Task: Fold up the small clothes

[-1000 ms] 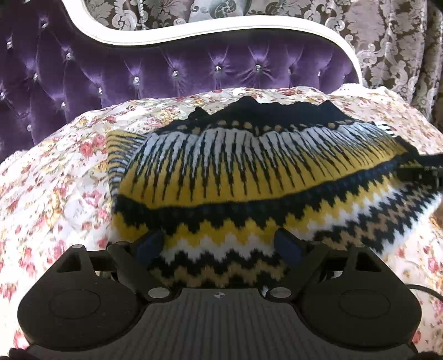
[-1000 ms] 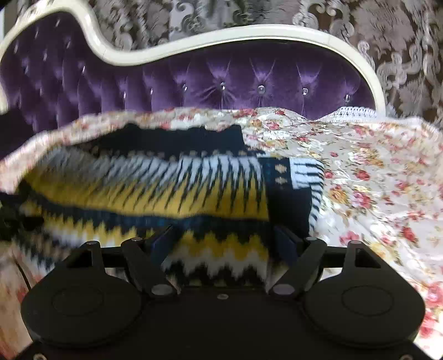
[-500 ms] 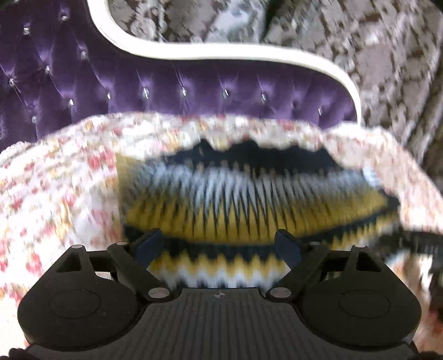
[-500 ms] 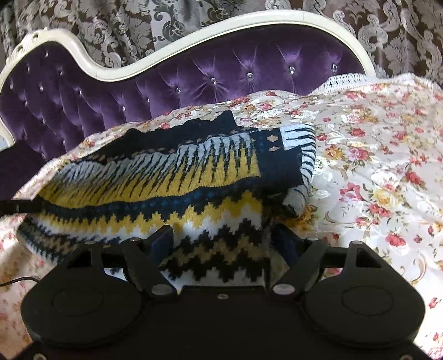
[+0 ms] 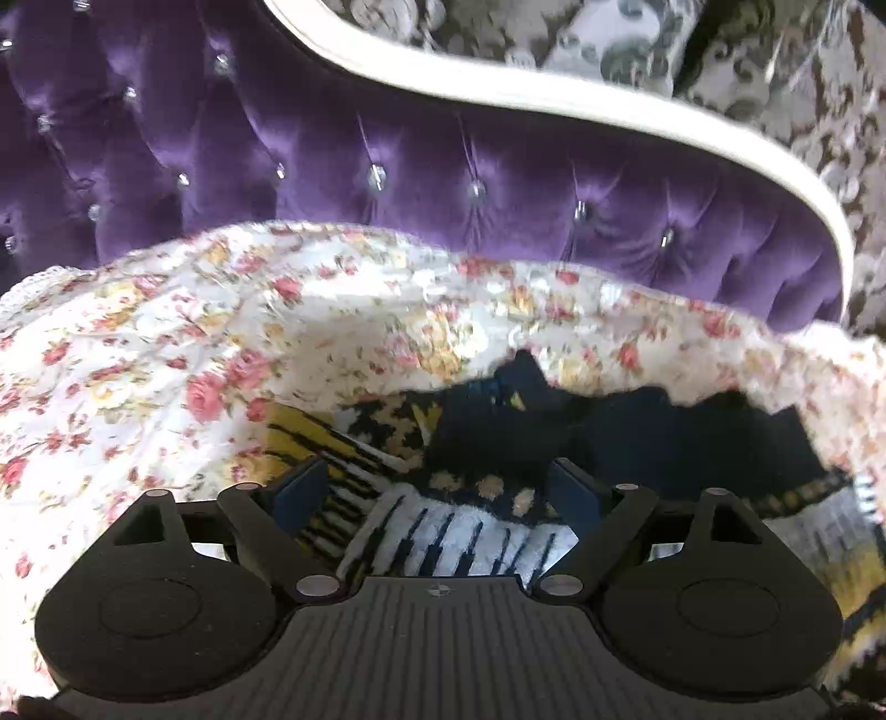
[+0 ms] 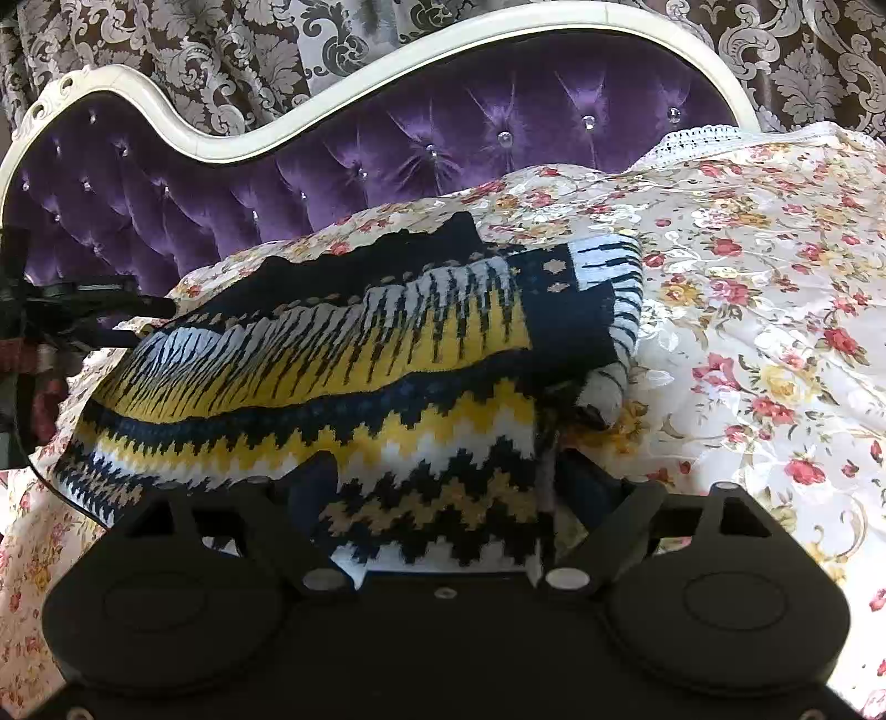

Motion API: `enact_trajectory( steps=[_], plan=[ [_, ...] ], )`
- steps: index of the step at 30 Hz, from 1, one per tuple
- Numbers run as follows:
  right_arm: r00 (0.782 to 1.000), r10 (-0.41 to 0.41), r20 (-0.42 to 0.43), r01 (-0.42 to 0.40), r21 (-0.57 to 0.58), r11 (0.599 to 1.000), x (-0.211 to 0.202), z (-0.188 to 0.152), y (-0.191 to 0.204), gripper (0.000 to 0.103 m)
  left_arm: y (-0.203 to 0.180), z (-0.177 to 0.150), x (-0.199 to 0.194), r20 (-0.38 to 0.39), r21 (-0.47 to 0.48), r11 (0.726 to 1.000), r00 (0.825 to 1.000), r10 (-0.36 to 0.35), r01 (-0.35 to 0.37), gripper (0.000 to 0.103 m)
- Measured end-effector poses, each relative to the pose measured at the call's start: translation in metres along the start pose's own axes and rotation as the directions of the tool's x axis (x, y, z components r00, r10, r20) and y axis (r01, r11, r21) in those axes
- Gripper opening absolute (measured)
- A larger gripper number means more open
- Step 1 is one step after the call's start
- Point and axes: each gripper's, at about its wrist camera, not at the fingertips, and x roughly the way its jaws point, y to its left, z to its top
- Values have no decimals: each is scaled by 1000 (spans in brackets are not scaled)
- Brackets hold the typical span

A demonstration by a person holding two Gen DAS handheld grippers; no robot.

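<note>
A knitted sweater (image 6: 354,354) in navy, yellow and white zigzag bands lies folded on the floral bedspread (image 6: 775,310). In the right wrist view its hem reaches down between my right gripper's (image 6: 451,487) fingers, which are partly covered by the knit. Those jaws are opening and the pads stand clear of the cloth. In the left wrist view my left gripper (image 5: 437,493) hovers over the sweater's (image 5: 470,531) navy collar end. Its jaws are wide and closing slightly, with the knit below and between them but not pinched.
A purple tufted headboard (image 6: 443,138) with a white frame (image 5: 554,105) rises behind the bed, backed by patterned curtains (image 6: 194,50). Floral bedspread (image 5: 138,360) spreads to the left of the sweater. A dark piece of gear (image 6: 83,302) pokes in at the right wrist view's left edge.
The left gripper has swung from the sweater's hem to its collar end, so more bedspread and headboard show. The right view has rolled and its jaws have spread wider around the hem.
</note>
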Motion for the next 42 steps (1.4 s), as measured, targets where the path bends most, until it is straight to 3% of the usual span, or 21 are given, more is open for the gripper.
enact_trajectory(
  steps=[2,4,6,9,11,13,17,20,22,27,29,35,39,42],
  plan=[
    [1000,-3,-1,3,-7,1000,1,-1,1,89,-4,-3,10,-30,31,1000,1000,1,-1,68],
    [1000,-6,-2,6,-15,1000,1,-2,2,90,-7,-7,15,-34,55,998,999,5,-3,63],
    [1000,-8,-3,8,-22,1000,2,-3,3,91,-9,-9,14,-17,64,998,1000,13,-12,57],
    [1000,-10,-5,10,-33,999,4,-4,4,93,-11,-13,10,12,82,996,999,31,-32,38],
    [1000,-16,-6,16,-44,999,4,-5,5,94,-12,-17,3,45,90,995,998,37,-41,19],
    [1000,-18,-7,18,-52,998,4,-5,6,94,-16,-21,-3,86,102,993,995,57,-66,15],
    [1000,-16,-7,16,-54,998,4,-6,5,94,-28,-29,-8,174,157,975,976,128,-156,15],
    [1000,-16,-8,15,-52,999,4,-5,5,94,-26,-28,4,120,127,978,981,150,-165,17],
    [1000,-16,-8,15,-54,998,4,-5,5,94,-27,-30,8,130,133,974,978,166,-183,19],
    [1000,-11,-10,11,-56,998,6,-6,5,96,-36,-35,9,150,188,951,964,220,-247,30],
    [1000,-13,-11,13,-63,998,6,-6,6,97,-35,-34,8,148,178,950,961,232,-257,40],
    [1000,4,-10,-4,-46,999,6,-5,4,97,-29,-33,1,136,137,953,958,251,-269,57],
    [997,71,18,-72,61,996,0,-1,-11,97,-34,-33,-12,133,139,956,962,239,-257,59],
    [986,131,99,-148,189,971,-11,1,-32,97,-40,-33,-30,147,129,963,965,216,-235,61]
  ],
)
